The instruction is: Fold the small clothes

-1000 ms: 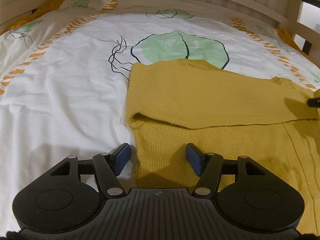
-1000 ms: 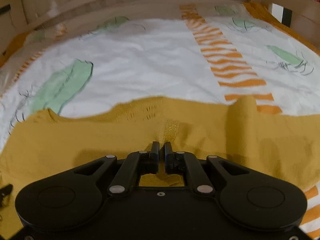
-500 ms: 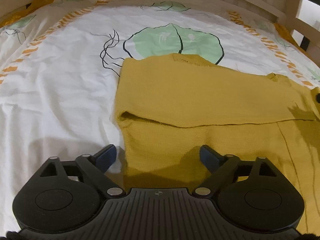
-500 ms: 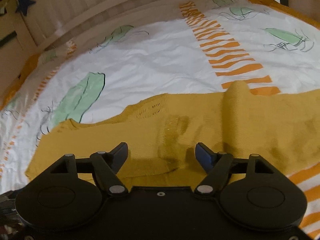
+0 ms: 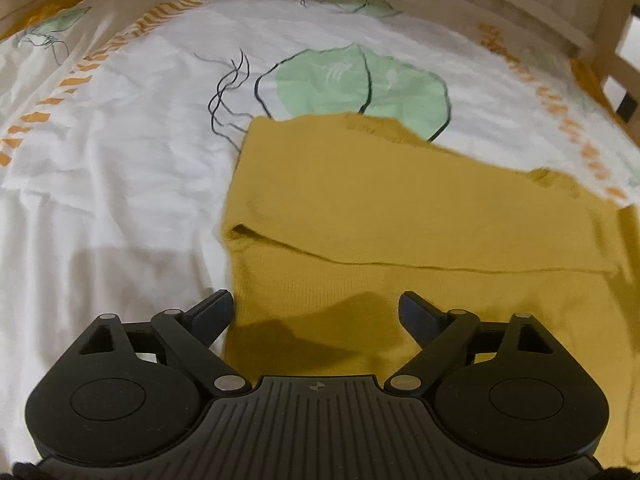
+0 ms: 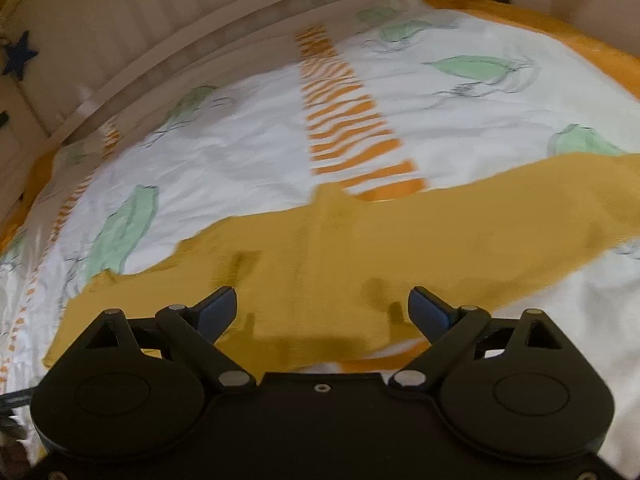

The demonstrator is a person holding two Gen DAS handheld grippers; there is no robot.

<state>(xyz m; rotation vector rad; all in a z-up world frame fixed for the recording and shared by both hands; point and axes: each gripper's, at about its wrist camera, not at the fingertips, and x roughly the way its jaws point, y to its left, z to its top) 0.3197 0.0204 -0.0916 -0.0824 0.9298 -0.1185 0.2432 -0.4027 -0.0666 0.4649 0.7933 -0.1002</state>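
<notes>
A mustard-yellow knit sweater [image 5: 400, 216] lies flat on the bed, with one part folded over its body along a straight edge. My left gripper [image 5: 316, 308] is open and empty, hovering just above the sweater's near left corner. In the right wrist view the same sweater [image 6: 360, 248] stretches across the frame with a small raised pleat near its far edge. My right gripper [image 6: 322, 306] is open and empty above the sweater's near edge.
The white bedspread [image 5: 120, 160] has green leaf prints and orange striped bands [image 6: 344, 120]. A wooden bed frame [image 6: 160, 40] curves around the far side, with a wooden rail [image 5: 608, 40] at the right.
My right gripper was shut on the sweater a second ago; it has opened, let go and pulled back. My left gripper opened wider and drew back slightly.
</notes>
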